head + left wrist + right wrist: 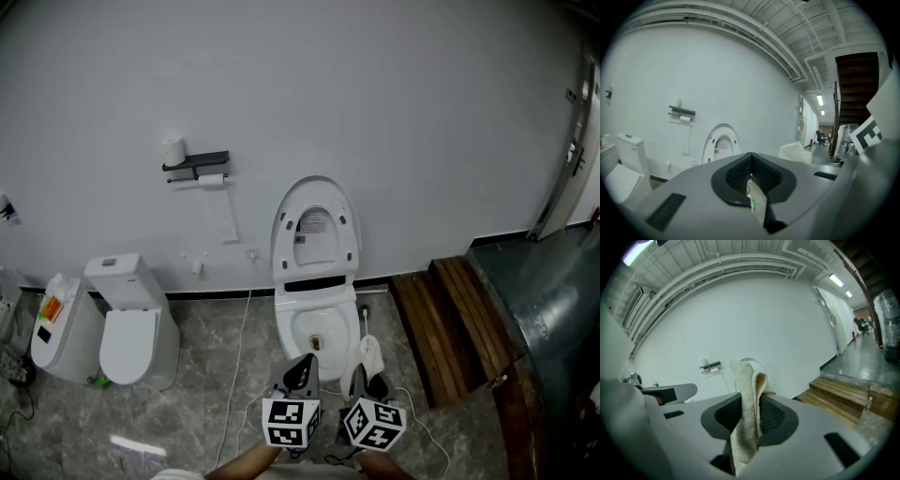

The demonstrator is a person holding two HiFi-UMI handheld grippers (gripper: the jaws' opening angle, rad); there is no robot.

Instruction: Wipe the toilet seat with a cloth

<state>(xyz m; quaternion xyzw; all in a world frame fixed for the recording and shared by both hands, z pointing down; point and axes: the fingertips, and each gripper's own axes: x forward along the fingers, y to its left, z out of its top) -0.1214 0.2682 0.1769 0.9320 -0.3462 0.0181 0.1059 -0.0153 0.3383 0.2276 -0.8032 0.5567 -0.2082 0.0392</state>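
While the right gripper (372, 380) stands closed on a pale folded cloth (371, 352) — the towel sticks up past its jaws, just short of the front rim of the toilet (291, 328) — the left gripper (302, 372) sits close beside it, jaws pressed together with nothing in them. Both point toward the toilet, whose lid (316, 225) is raised against the white wall (375, 112). Left of the toilet a thin cable (239, 356) runs from the wall across the grey floor (211, 394); further left stands a second toilet (131, 328), lid down. Above and left of the toilet a paper holder (196, 167) hangs on the wall. Right of the toilet lie wooden steps (448, 323) — near it, not touching.
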